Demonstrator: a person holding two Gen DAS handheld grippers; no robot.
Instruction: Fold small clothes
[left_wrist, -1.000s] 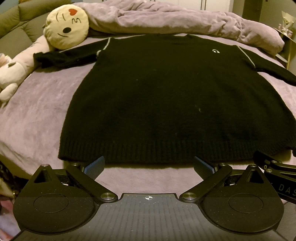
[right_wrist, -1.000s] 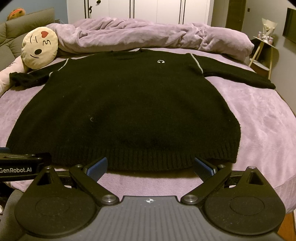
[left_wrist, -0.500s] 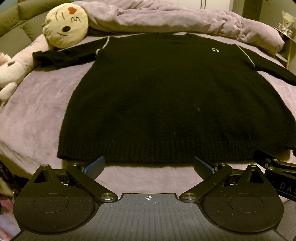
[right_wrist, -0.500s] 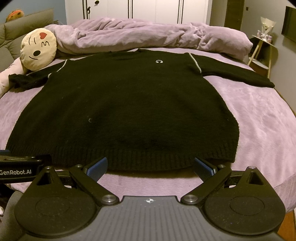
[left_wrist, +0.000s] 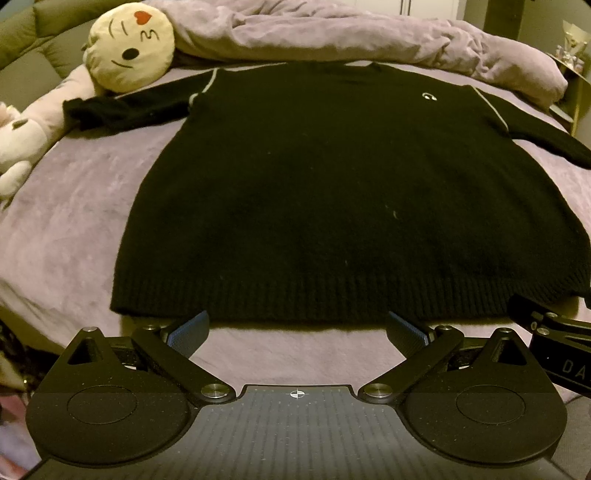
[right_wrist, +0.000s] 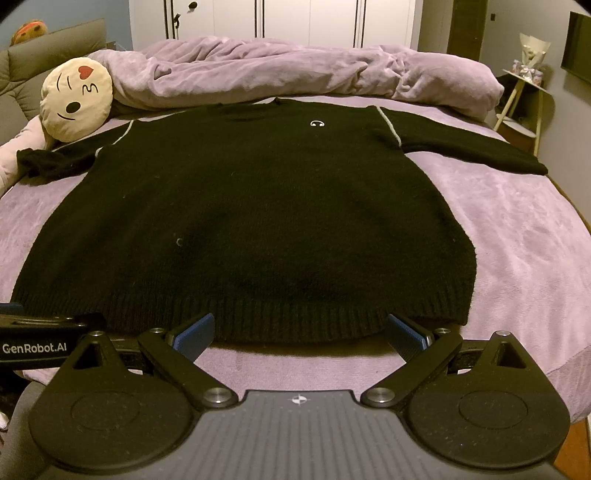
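Observation:
A black knit sweater (left_wrist: 332, 192) (right_wrist: 251, 221) lies flat, front up, on a purple bed, hem toward me and both sleeves spread out sideways. A small white logo marks its chest. My left gripper (left_wrist: 297, 330) is open just short of the ribbed hem, nothing between its blue-padded fingers. My right gripper (right_wrist: 299, 334) is open too, close to the hem, with nothing held. Each gripper's body shows at the edge of the other's view.
A round emoji pillow (left_wrist: 129, 48) (right_wrist: 75, 98) and a pale plush toy (left_wrist: 22, 133) lie at the far left by the left sleeve. A rumpled purple duvet (right_wrist: 295, 70) runs along the back. A small side table (right_wrist: 524, 107) stands at the right.
Both grippers have edged slightly forward toward the hem and drifted a little left. The sweater has not moved and both grippers stay open.

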